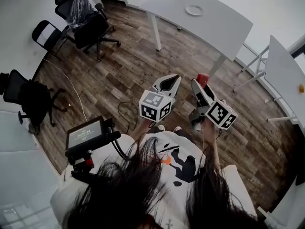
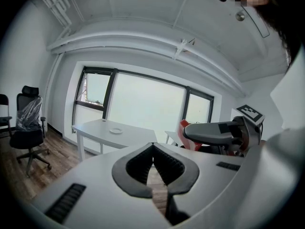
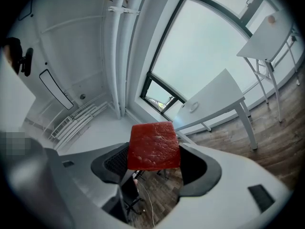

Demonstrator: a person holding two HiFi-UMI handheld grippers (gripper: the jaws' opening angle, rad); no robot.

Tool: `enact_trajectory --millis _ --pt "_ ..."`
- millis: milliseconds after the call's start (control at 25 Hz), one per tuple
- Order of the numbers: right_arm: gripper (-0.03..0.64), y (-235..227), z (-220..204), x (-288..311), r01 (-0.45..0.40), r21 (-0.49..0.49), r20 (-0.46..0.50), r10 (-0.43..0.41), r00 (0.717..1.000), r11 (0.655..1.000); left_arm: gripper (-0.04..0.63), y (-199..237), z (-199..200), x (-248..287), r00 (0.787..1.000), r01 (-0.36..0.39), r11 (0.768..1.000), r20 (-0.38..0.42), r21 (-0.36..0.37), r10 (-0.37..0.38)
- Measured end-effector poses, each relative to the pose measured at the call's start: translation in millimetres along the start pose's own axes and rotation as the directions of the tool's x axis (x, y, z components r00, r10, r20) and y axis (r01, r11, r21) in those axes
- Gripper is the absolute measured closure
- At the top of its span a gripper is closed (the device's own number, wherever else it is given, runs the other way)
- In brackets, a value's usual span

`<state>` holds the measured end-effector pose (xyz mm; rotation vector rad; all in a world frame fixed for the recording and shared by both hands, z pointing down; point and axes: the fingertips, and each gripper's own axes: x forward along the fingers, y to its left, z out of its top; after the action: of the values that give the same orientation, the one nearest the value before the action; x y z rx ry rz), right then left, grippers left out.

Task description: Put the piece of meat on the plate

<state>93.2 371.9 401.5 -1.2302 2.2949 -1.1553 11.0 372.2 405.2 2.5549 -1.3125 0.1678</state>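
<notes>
My right gripper [image 1: 200,83] clamps the flat red textured slab of meat [image 3: 154,146] across its width, up in the air, ready for carrying. My left gripper [image 2: 153,148] is closed and empty, playing no part. The small round white plate [image 1: 194,10] lies well apart on the white table [image 1: 220,25].

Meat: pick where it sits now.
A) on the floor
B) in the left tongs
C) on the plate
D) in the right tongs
D: the red meat is pinched in the right tongs, far from the plate on the table.
</notes>
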Motion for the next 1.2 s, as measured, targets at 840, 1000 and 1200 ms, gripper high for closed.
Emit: enact_trajectory --millis 840,1000,1200 --pt "0.304 -50 29 49 0.017 -0.030 -0.067 -0.019 0.998 0.999 0.591 35 1 74 0.999 -0.033 0.999 -0.027 -0.028 0.033" --pt "0.304 -63 53 118 0.052 -0.027 -0.062 -0.053 0.997 0.998 0.591 95 21 118 0.999 -0.009 0.999 -0.036 -0.038 0.007" --pt "0.304 -64 59 124 0.062 -0.032 -0.019 -0.062 0.998 0.998 0.591 101 29 123 1.000 0.021 1.000 -0.007 -0.016 -0.021"
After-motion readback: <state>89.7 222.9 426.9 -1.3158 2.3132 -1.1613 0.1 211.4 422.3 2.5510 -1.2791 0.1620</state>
